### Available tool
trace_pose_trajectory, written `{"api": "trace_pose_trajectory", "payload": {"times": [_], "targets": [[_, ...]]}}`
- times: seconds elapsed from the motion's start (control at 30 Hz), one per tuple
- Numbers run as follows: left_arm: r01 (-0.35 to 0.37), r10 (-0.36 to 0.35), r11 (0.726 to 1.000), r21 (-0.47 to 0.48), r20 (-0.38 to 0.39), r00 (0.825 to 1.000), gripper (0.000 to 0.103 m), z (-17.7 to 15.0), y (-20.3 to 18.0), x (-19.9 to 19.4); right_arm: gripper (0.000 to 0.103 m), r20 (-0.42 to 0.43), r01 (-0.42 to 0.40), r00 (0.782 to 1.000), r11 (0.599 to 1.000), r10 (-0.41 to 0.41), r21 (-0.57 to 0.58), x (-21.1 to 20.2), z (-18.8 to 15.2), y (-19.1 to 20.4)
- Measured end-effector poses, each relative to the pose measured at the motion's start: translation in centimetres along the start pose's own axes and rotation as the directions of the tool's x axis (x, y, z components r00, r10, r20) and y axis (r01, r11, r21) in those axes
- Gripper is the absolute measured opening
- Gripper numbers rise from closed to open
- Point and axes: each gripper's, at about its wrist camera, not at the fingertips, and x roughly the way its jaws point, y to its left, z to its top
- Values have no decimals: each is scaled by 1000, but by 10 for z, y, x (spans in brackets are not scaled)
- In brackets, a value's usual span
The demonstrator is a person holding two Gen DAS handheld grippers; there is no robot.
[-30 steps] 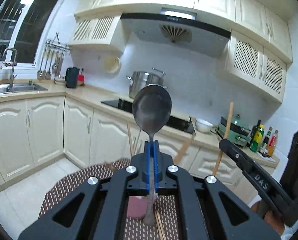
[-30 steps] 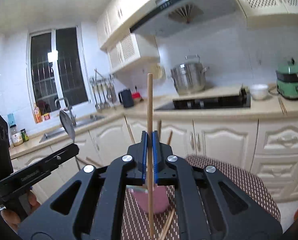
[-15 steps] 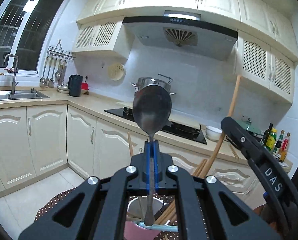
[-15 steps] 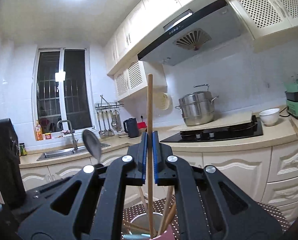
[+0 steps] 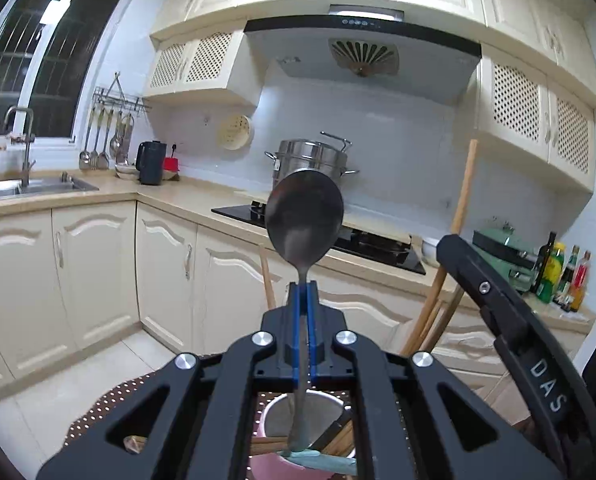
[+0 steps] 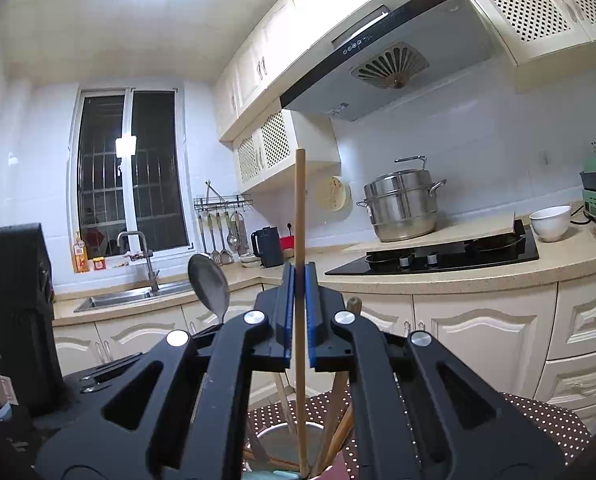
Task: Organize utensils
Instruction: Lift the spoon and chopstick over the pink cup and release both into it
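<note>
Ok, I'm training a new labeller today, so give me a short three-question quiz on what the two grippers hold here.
1. True or false: the left gripper holds a fork.
2. What does the right gripper clamp: A a chopstick, B a knife, C a ladle?
3. Which container sits under both utensils?

Key:
1. False: it is shut on a spoon, bowl up.
2. A: an upright chopstick.
3. The pink cup, already holding utensils.

Chopsticks (image 5: pixel 340 446) crowding the pink cup (image 5: pixel 275 462) mouth
</note>
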Motion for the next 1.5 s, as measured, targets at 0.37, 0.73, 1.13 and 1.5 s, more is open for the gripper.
{"api": "trace_pose_trajectory", "payload": {"times": [0.37, 0.73, 1.13, 1.5], "targets": [[7, -8, 1000, -27, -10, 1000, 3, -1, 6, 0, 6, -33, -5, 999, 1000, 4, -12, -2, -11, 2], [7, -7, 1000, -4, -8, 1000, 8, -3, -3, 1, 6, -58, -3, 998, 1000, 4, 12, -1, -15, -2], [17, -18, 999, -27, -30, 999, 41, 2, 2, -7, 6, -94, 11, 996, 999, -6, 45, 0, -20, -8], [-35, 35, 999, 2, -30, 999, 51, 7, 5, -25, 6, -143, 16, 990, 1000, -13, 25, 0, -25, -2]]}}
